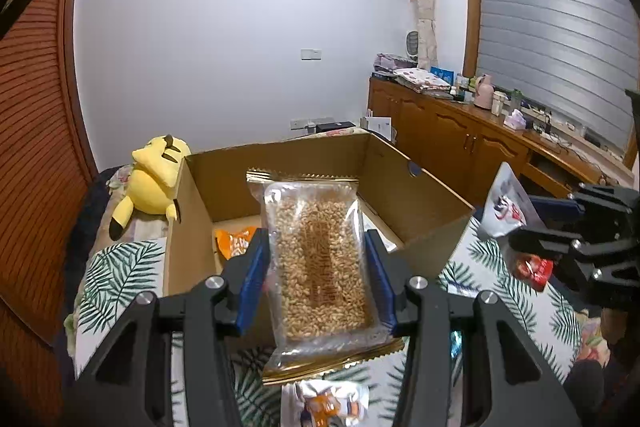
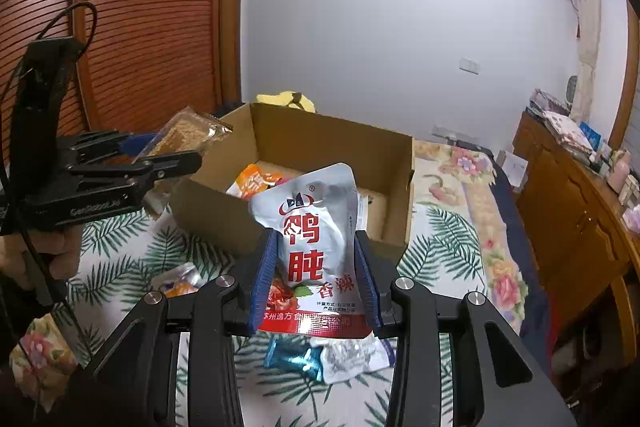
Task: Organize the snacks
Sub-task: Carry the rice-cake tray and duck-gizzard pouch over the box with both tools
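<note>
My left gripper is shut on a clear pack of puffed-grain bar with gold edges, held above the near wall of an open cardboard box. In the right wrist view that pack shows at the left, in the left gripper. My right gripper is shut on a silver and red pouch with red characters, lifted in front of the box. The same pouch appears at the right of the left wrist view. An orange snack bag lies inside the box.
Loose snack packs lie on the leaf-print cloth: a blue wrapper, a silver pack, a white-orange pack. A yellow plush toy sits left of the box. A wooden cabinet with clutter runs along the right.
</note>
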`<state>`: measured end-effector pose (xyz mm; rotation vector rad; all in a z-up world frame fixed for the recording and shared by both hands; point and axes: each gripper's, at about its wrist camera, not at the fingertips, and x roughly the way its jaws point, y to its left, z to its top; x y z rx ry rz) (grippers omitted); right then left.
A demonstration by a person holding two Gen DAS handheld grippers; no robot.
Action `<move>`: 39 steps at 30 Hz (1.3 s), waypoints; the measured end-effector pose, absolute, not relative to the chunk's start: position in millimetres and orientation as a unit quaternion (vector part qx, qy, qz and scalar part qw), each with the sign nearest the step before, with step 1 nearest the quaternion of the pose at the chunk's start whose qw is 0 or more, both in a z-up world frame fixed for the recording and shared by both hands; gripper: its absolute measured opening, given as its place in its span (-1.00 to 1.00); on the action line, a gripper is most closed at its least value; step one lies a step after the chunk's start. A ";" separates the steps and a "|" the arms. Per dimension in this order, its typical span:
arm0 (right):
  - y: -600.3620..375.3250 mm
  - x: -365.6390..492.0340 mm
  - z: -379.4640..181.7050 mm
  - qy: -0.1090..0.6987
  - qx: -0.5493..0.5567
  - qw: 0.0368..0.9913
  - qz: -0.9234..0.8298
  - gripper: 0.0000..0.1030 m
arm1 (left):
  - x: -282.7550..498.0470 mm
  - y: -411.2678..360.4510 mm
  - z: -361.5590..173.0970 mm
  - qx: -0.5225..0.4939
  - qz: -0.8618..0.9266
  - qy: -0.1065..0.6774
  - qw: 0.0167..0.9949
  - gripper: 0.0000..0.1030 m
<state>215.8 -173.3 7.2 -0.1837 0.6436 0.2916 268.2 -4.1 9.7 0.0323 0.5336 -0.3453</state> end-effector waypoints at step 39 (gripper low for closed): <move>-161.5 351.1 -48.1 0.343 -0.063 0.927 0.139 -0.25 | 370.6 6.9 -49.5 -0.020 -0.170 0.295 0.940 0.28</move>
